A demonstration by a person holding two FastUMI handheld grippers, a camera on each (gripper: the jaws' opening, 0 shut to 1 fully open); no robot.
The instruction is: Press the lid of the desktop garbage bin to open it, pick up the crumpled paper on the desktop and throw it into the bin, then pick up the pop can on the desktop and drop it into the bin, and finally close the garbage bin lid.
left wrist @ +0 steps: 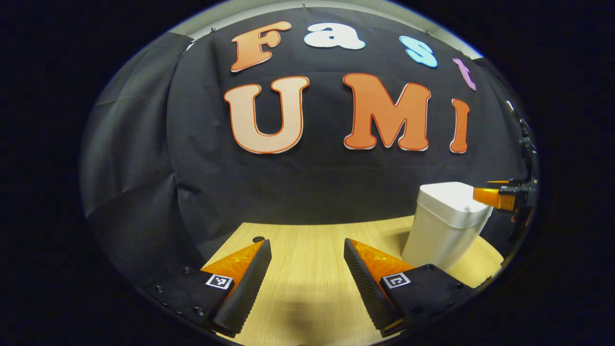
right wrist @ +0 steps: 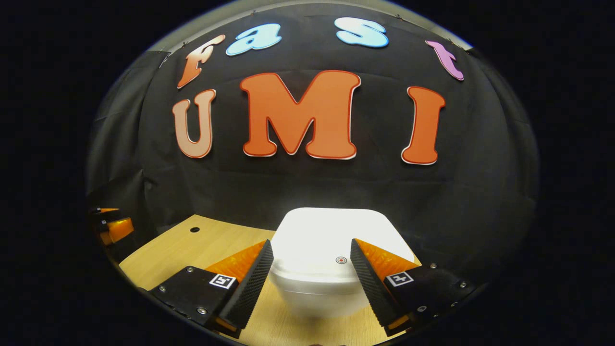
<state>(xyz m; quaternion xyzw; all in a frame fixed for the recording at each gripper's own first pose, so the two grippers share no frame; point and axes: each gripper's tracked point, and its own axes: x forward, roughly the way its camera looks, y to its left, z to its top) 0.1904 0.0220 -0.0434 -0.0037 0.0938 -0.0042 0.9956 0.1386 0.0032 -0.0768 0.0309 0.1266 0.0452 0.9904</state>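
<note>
Here, line by line, is how things stand.
Bin: the white plastic desktop garbage bin (left wrist: 444, 223) with rounded corners stands upright on the pale wood-grain worktop (left wrist: 307, 269), near the black cloth wall behind it.
Lid: the bin's white lid (right wrist: 331, 240) is down and closed; a small red ring mark (right wrist: 340, 260) sits near its front edge.
My right hand-held gripper: in the right gripper view my right hand-held gripper (right wrist: 311, 253) hangs just above the front of the lid, its fingers spread wide, one to each side of the lid's front part. I cannot tell whether either fingertip touches the lid.
Same gripper from the other side: in the left gripper view its tip (left wrist: 485, 196) shows at the lid's far right edge, just over the top.
My left hand-held gripper: my left hand-held gripper (left wrist: 307, 247) is held low over bare worktop, fingers wide apart with nothing between them, the bin off to its right.
Left gripper seen from the right: it shows (right wrist: 113, 228) at the far left rim of the right gripper view, well apart from the bin.
Worktop detail: a small dark round hole (right wrist: 194, 229) lies in the wood left of the bin.
</note>
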